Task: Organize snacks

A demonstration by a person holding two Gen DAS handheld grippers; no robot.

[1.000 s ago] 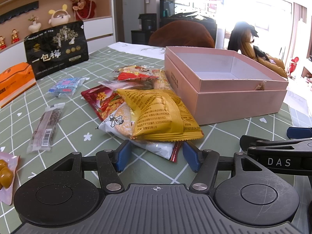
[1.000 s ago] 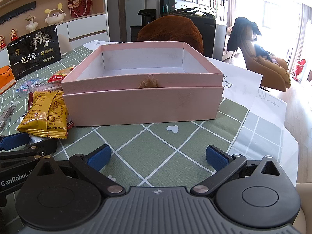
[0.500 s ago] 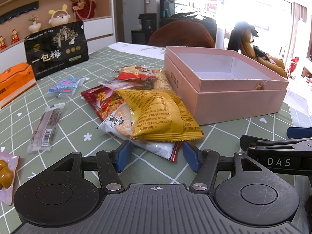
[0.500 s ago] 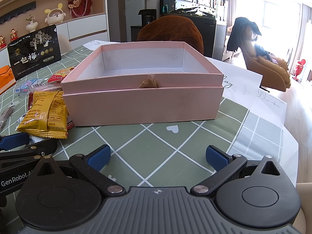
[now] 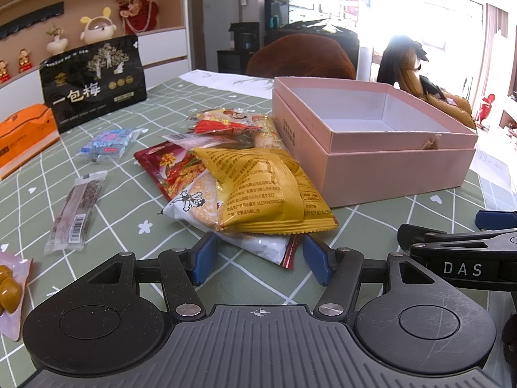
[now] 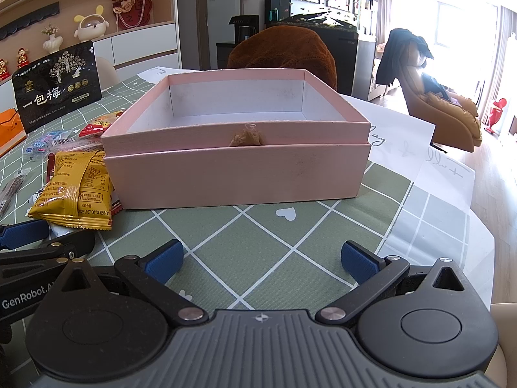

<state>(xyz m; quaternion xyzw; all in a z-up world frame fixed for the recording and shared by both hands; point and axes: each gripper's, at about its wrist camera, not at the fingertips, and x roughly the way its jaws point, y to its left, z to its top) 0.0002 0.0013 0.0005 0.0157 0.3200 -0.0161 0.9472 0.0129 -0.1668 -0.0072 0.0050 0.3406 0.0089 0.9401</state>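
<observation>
Yellow crinkled foil snack packet (image 5: 268, 190) is lying dead ahead of my left gripper (image 5: 260, 260), tongs wide, long axis pointing away; I'm idling the right gripper (image 6: 261, 262), wide, facing the empty pink cardboard box (image 6: 239, 174).

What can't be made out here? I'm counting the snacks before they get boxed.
- Snack pile, left wrist view: lower packets covered by the yellow packet.
- Pink packet, left wrist view: cut by the frame edge.
- Pink box floor, right wrist view: near part hidden behind its front wall.
</observation>
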